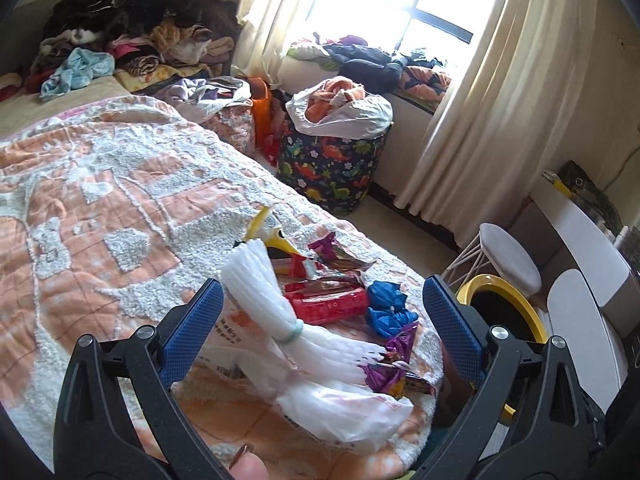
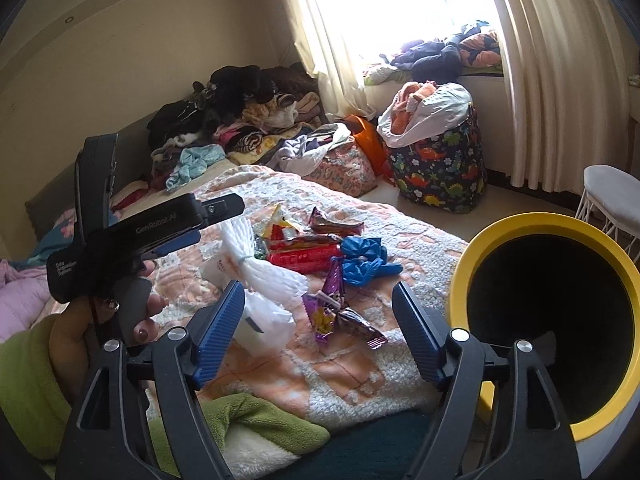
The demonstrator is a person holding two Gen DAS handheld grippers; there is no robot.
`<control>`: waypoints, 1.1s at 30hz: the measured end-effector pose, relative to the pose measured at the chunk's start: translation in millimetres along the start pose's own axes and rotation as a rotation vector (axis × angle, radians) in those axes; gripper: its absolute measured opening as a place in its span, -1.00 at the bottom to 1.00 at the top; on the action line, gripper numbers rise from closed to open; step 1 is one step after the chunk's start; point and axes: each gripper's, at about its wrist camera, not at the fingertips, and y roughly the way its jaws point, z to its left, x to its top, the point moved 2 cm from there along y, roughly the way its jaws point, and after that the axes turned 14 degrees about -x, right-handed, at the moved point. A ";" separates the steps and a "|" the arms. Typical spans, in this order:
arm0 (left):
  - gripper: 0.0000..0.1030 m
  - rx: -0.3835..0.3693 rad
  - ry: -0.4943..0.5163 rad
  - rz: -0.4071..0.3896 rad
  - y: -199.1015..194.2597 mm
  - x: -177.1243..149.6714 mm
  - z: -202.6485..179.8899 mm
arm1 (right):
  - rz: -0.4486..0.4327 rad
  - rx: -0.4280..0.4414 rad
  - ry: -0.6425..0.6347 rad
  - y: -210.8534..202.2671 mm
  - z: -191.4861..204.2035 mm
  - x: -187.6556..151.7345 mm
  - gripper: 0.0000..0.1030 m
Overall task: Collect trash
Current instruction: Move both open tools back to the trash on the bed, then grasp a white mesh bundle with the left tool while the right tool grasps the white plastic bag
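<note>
A heap of trash lies on the bed's orange and white blanket [image 1: 100, 208]: a white foam net bundle [image 1: 280, 320] over a white plastic bag [image 1: 340, 412], a red wrapper [image 1: 328, 304], a blue crumpled bag [image 1: 386, 308], purple snack wrappers [image 1: 390, 364]. My left gripper [image 1: 320, 332] is open above the foam bundle. My right gripper [image 2: 320, 328] is open over the purple wrappers [image 2: 332, 312], with the foam bundle [image 2: 260, 272] and blue bag [image 2: 360, 260] beyond. The left gripper [image 2: 192, 224] also shows there. A yellow-rimmed bin [image 2: 552, 312] stands beside the bed.
Piles of clothes [image 1: 128, 28] cover the bed's far end. A dinosaur-print hamper [image 1: 332, 164] and an orange bag [image 1: 260, 112] stand by the curtained window. A white stool [image 1: 508, 260] stands beyond the bin [image 1: 500, 300]. A white desk edge [image 1: 588, 264] is at right.
</note>
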 end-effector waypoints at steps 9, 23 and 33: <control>0.78 0.050 -0.080 -0.006 1.4 3.2 41.0 | 0.048 0.044 -0.122 20.4 39.7 -5.1 0.48; 0.44 -0.011 -0.172 0.077 30.4 7.8 67.0 | 0.170 0.068 -0.257 70.4 85.7 -21.0 0.48; -0.03 -0.056 -0.226 0.109 38.2 0.6 75.1 | 0.193 0.035 -0.264 84.8 89.7 -25.2 0.15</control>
